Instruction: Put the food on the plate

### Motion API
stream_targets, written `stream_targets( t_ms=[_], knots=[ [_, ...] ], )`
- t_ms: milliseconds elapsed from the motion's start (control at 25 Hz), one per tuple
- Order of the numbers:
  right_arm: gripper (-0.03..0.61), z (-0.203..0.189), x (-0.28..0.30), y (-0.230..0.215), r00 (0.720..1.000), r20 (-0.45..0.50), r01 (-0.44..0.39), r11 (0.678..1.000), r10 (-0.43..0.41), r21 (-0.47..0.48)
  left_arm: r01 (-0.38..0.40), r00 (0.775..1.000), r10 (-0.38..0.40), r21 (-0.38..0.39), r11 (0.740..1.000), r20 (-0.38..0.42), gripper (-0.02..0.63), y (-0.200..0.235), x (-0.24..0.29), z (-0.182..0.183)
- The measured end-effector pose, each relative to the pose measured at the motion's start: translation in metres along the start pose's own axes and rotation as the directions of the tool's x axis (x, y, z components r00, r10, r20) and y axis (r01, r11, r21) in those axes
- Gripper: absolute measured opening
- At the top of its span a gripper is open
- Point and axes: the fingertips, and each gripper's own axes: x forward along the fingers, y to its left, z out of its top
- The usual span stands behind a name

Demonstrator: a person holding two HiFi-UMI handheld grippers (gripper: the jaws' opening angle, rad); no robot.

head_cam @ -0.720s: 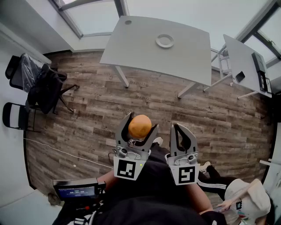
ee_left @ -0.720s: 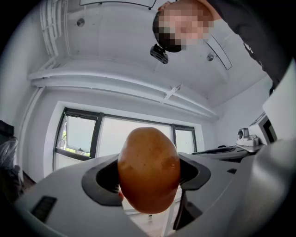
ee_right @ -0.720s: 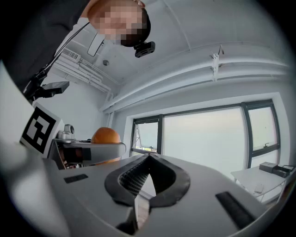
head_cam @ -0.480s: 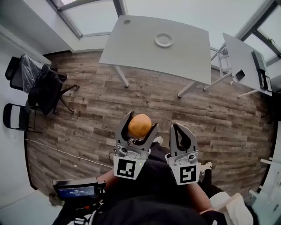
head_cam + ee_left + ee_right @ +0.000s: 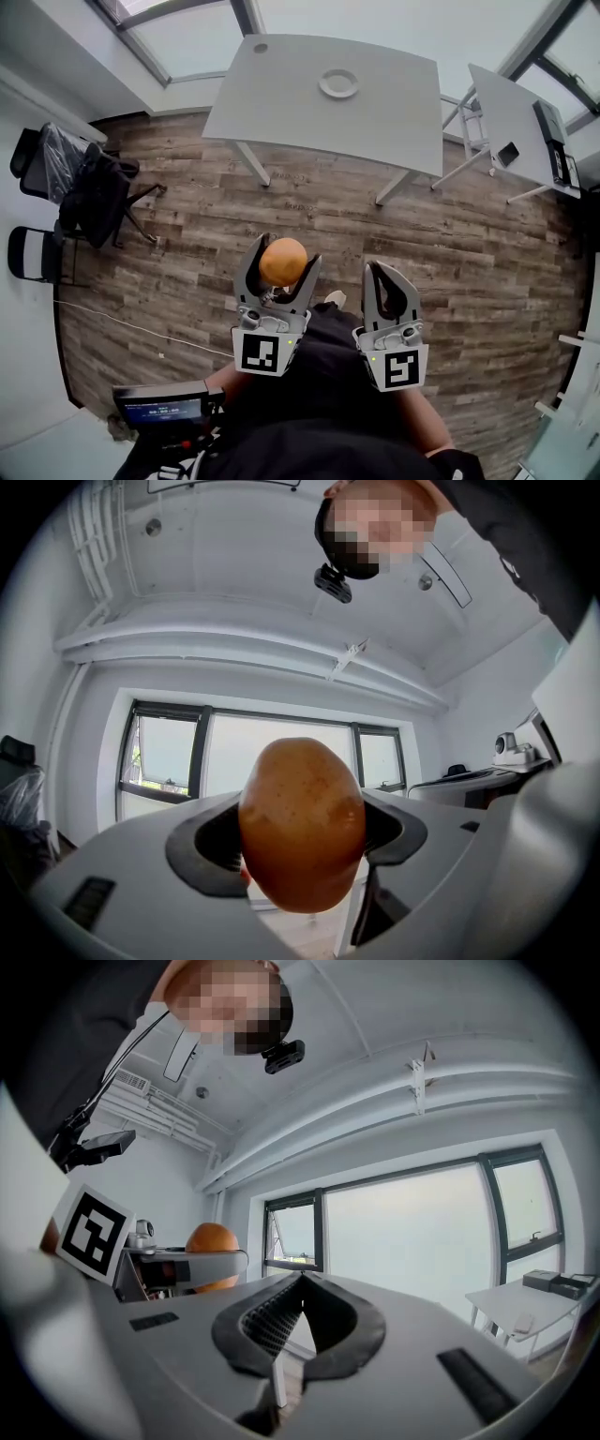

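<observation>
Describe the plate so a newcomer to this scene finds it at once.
Past the wood floor, a large grey table stands by the windows. The plate lies near its middle: the only white round dish there, bigger than the small grey disc at the far left corner.

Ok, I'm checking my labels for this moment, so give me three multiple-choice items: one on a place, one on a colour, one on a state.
1. Where is the plate?
A. on the floor
B. on the grey table
C. on a chair

2. What colour is the food?
A. green
B. white
C. orange-brown

3. What state is the left tool in?
A. shut on the food
B. open and empty
C. lying on the table

Answers:
1. B, the plate sits on the table, far ahead.
2. C, both the head and left gripper views show it.
3. A, its jaws press on the food from both sides.
</observation>
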Motion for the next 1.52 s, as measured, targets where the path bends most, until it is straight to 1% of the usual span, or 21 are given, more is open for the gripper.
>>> stream_targets(
  t_ms=[120,200,280,400,560,720,880,1160,1280,1400,1520],
  knots=[
    [0.006,-0.010,-0.007,-0.015,0.999,-0.015,0.034,0.999,-0.034,0.039,-0.012,1.000,0.012,-0.021,1.000,0.003,0.333,-0.002,0.002,-0.003],
    [0.006,-0.012,-0.004,-0.019,0.998,-0.022,0.058,0.996,-0.057,0.072,-0.017,1.000,0.016,-0.021,1.000,-0.006,0.333,0.004,0.001,-0.004],
    [0.006,-0.010,-0.007,-0.026,0.998,-0.019,0.069,0.993,-0.067,0.093,-0.015,1.000,0.015,-0.019,1.000,-0.018,0.333,-0.001,0.002,-0.007],
    [0.006,-0.007,-0.021,-0.045,0.997,0.016,0.079,0.994,-0.080,0.078,-0.014,1.000,0.014,-0.020,1.000,-0.023,0.333,-0.023,0.010,-0.014],
    [0.006,0.000,-0.027,-0.059,0.990,0.060,0.126,0.990,-0.130,0.067,-0.015,1.000,0.015,-0.033,0.999,-0.022,0.333,-0.026,0.017,-0.012],
    [0.006,-0.008,-0.029,-0.062,0.992,0.040,0.115,0.989,-0.119,0.092,-0.046,0.998,0.046,-0.017,0.999,-0.032,0.333,-0.017,0.016,-0.012],
    [0.006,-0.009,-0.030,-0.065,0.995,0.036,0.093,0.992,-0.097,0.089,-0.070,0.997,0.069,-0.020,0.997,-0.036,0.333,-0.014,0.018,-0.011],
    [0.006,-0.015,-0.024,-0.070,0.995,0.027,0.089,0.990,-0.093,0.106,-0.050,0.998,0.050,-0.009,0.999,-0.030,0.333,-0.019,0.030,-0.010],
    [0.006,-0.013,-0.026,-0.069,0.996,0.032,0.086,0.993,-0.089,0.078,-0.041,0.999,0.041,-0.004,0.999,-0.019,0.333,-0.021,0.031,-0.007],
    [0.006,-0.014,-0.030,-0.069,0.995,0.021,0.092,0.994,-0.094,0.064,-0.030,0.999,0.029,-0.011,1.000,-0.015,0.333,-0.022,0.033,-0.009],
    [0.006,-0.023,-0.019,-0.078,0.994,-0.005,0.110,0.990,-0.110,0.088,-0.014,1.000,0.013,-0.028,1.000,-0.022,0.333,-0.020,0.051,-0.017]
  ],
)
